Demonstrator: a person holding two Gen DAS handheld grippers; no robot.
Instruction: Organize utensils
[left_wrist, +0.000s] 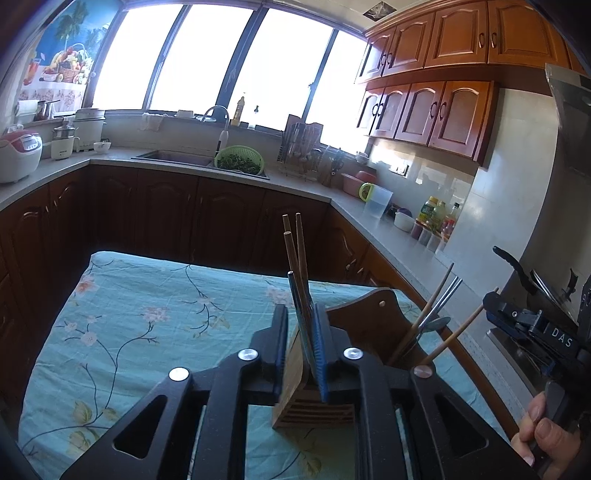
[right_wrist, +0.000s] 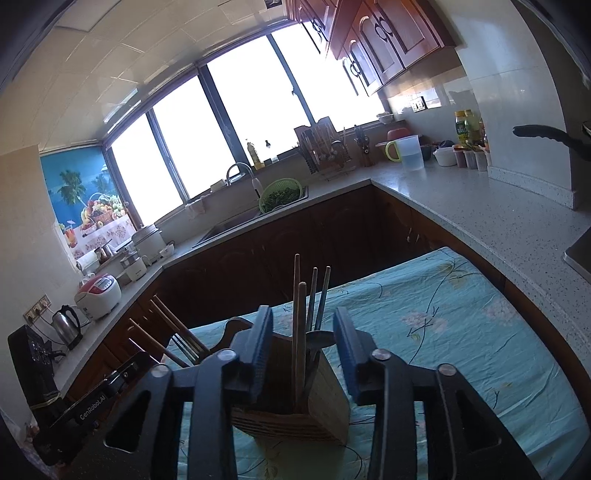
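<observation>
Several chopsticks (left_wrist: 295, 254) are standing clamped between the closed pads of the left gripper (left_wrist: 304, 354), directly over the wooden utensil holder (left_wrist: 295, 391) on the floral tablecloth (left_wrist: 147, 317). To the right, the holder's other compartment is holding more chopsticks, metal sticks and a spoon (right_wrist: 319, 338). The right gripper (right_wrist: 303, 354) is hovering there, jaws spread apart, gripping nothing.

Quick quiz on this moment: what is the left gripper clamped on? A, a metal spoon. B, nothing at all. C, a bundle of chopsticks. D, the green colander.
C: the left gripper has its blue pads closed around a bundle of chopsticks standing above the wooden utensil holder.
</observation>
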